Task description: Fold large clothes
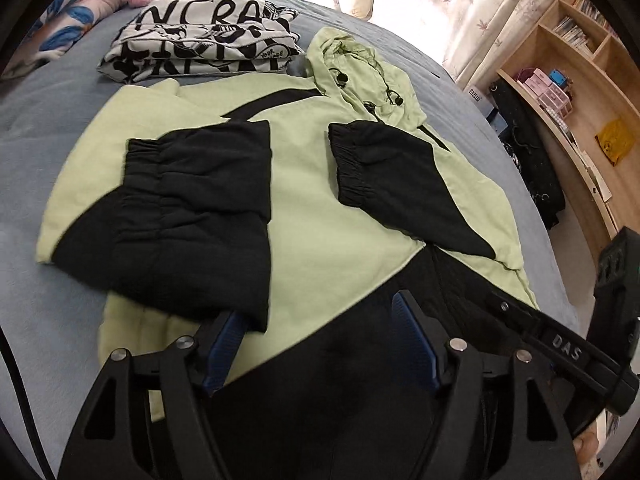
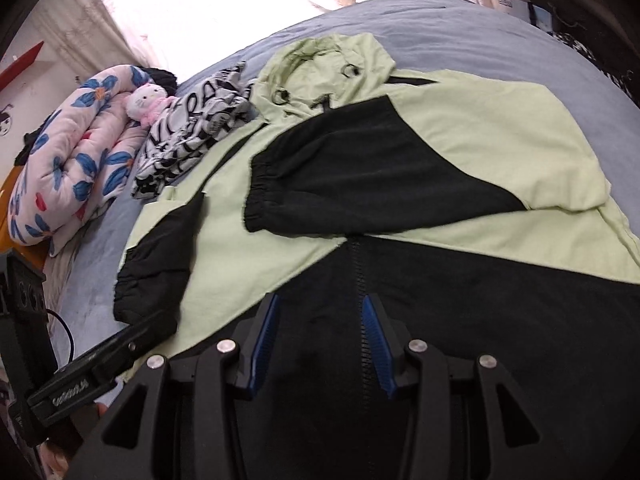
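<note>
Green-black hoodie (image 1: 304,208): soft, limp | sleeves folded in | left gripper (image 1: 320,344), right gripper (image 2: 320,340) open, empty | grasp near hem corners

The hoodie (image 1: 304,184) is matt cloth, its pale green panels smooth and its black sleeves (image 1: 176,216) finely ribbed, gathered at the cuffs. The bed sheet (image 1: 36,128) is soft, dull blue-grey fabric. The left gripper (image 1: 316,344) is matt black plastic with ridged blue pads (image 1: 416,340) and shiny metal pins. At far right, the shelves (image 1: 592,92) look like pale, smooth wood.
</note>
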The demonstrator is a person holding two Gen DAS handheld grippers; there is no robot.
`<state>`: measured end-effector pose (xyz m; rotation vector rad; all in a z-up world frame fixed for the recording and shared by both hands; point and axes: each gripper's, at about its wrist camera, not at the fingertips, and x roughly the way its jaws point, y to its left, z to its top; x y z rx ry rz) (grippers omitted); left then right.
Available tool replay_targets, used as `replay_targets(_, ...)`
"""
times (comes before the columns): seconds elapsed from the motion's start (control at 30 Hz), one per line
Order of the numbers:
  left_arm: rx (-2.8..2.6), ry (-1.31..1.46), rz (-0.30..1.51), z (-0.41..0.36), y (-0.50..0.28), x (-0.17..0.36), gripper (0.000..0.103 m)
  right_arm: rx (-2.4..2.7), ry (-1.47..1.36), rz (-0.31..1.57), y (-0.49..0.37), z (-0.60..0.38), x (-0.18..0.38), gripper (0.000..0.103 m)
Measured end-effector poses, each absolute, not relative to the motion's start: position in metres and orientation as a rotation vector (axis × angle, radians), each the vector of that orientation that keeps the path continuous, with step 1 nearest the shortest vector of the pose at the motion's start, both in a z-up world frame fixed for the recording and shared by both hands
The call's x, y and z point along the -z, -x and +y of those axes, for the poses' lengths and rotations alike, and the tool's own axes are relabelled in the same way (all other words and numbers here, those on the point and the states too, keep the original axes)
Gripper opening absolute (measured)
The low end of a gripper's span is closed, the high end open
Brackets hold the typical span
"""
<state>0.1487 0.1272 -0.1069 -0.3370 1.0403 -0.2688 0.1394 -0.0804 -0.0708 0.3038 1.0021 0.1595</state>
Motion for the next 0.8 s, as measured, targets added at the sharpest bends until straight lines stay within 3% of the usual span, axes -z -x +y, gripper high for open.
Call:
replay_targets(0.37, 0.13, 0.352, 0.937, 0.196, -0.082, 0.072, 0.072, -0.383, -0.122, 0.955, -0.137, 0.004, 0.043, 0.044)
replay_targets(0.5, 0.038, 0.344, 0.919, 0.225, -0.068, 0.072, 0.072, -0.453, -0.018, 0.921, -0.134, 0.046, 0.038, 0.069)
replay_targets(0.8, -0.023, 0.408, 0.932, 0.266, -0.05, 0.089, 0.072, -0.464, 0.382, 0.917, -0.14, 0.139, 0.08, 0.069)
